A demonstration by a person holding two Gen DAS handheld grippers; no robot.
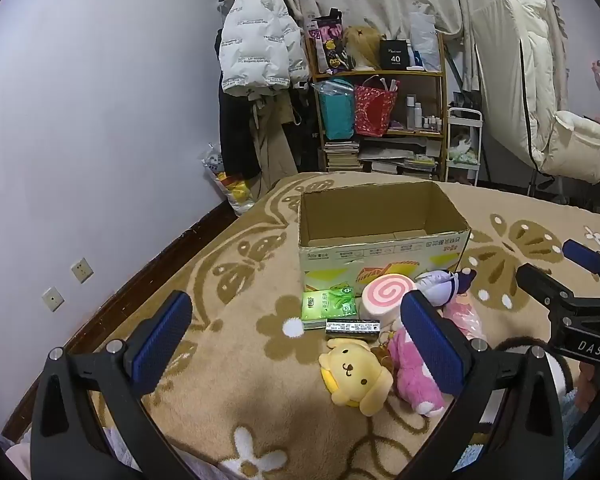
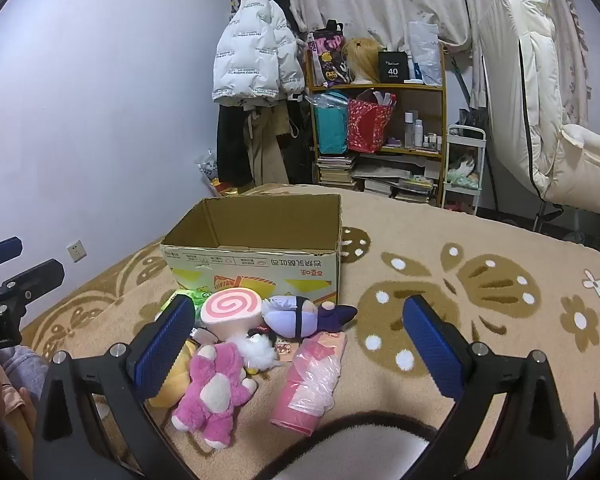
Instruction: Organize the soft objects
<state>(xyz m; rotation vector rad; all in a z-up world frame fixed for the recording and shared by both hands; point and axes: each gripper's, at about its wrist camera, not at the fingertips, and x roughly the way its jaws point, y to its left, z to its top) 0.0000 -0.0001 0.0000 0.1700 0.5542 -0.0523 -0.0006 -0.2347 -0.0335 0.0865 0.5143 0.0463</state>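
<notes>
Soft toys heaped on the patterned blanket (image 2: 480, 248) before an open cardboard box (image 1: 380, 256).

Only the left wrist view shows the yellow dog plush (image 1: 356, 372), green packet (image 1: 330, 302) and dark battery pack (image 1: 353, 329); the right wrist view bares the pink plush (image 2: 216, 392), purple plush (image 2: 296, 316) and pink wrapped bundle (image 2: 310, 380). The swirl-roll cushion (image 2: 232, 306) leans at the box's near wall. The left gripper (image 1: 296, 340) and right gripper (image 2: 300, 344) both gape wide, holding nothing, above the pile. A cluttered shelf (image 2: 380, 116) stands far behind.
</notes>
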